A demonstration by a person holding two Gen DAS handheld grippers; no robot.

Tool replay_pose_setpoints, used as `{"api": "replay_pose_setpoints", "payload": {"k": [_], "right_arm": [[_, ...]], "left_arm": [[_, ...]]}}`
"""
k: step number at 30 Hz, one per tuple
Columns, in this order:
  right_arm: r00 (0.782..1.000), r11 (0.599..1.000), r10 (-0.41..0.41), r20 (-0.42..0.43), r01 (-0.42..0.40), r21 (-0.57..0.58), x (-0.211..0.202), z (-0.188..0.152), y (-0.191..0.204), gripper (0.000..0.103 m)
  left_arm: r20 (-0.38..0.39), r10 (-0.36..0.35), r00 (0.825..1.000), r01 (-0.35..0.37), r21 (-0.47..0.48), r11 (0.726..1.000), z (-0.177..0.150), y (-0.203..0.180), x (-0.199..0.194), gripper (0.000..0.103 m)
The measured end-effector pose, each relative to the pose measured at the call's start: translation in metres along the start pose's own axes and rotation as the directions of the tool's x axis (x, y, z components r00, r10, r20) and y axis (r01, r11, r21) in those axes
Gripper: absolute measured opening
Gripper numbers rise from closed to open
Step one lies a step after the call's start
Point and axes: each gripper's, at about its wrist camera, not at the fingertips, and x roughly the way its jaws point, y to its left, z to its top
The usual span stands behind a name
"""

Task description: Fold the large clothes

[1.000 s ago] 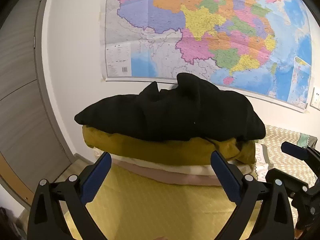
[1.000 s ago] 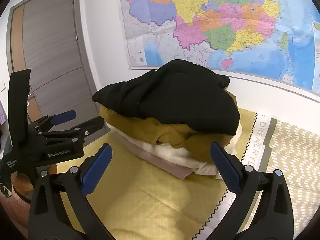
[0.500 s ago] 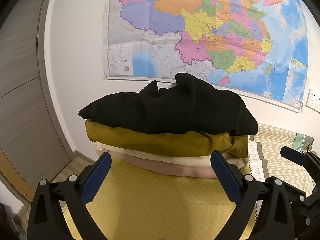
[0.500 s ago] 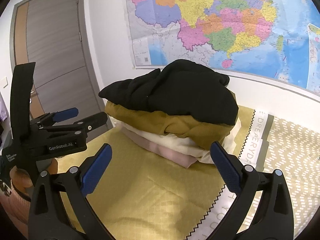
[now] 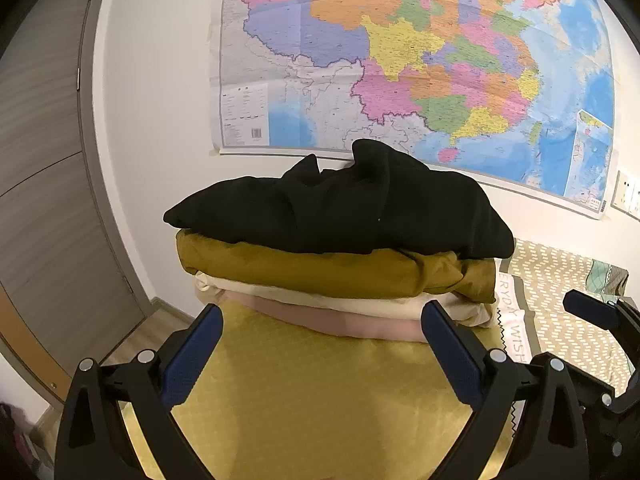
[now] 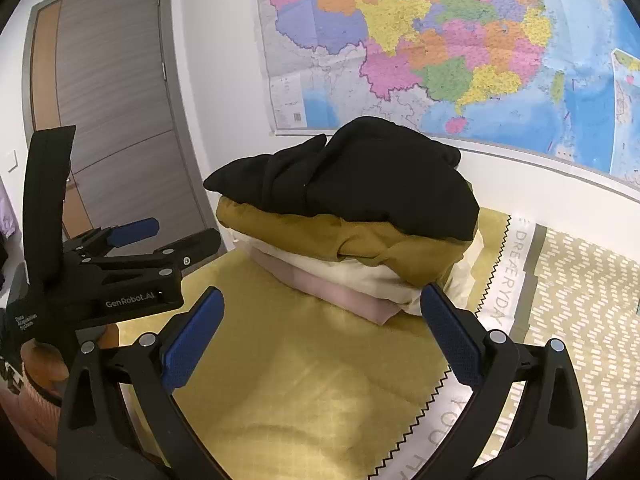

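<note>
A stack of folded clothes rests on the yellow bedspread (image 5: 320, 392) against the wall. On top lies a black garment (image 5: 352, 208) (image 6: 360, 184), under it a mustard one (image 5: 312, 268) (image 6: 384, 248), then a cream one (image 5: 320, 300) and a pink one (image 5: 352, 324) (image 6: 340, 292). My left gripper (image 5: 322, 344) is open just in front of the stack, nothing between its fingers. My right gripper (image 6: 320, 336) is open too, a little back from the stack. The left gripper (image 6: 160, 240) shows at the left of the right wrist view.
A large coloured map (image 5: 400, 60) hangs on the white wall behind the stack. A grey door (image 6: 108, 100) stands to the left. A patterned cover with printed letters (image 6: 568, 320) lies to the right of the yellow spread. The bed's left edge drops to the floor (image 5: 132, 340).
Both grippers have pulled back and down from the stack, which now looks smaller and sits higher in view. The clothes have not moved. Both stay open.
</note>
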Motion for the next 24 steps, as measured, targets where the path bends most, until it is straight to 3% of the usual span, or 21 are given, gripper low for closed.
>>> {"api": "replay_pose_setpoints", "payload": {"k": [24], "right_arm": [[1.0, 1.0, -0.01, -0.011, 0.011, 0.018, -0.009, -0.014, 0.002, 0.097]], "left_arm": [[-0.02, -0.005, 1.0, 0.005, 0.02, 1.0, -0.012, -0.006, -0.005, 0.096]]}}
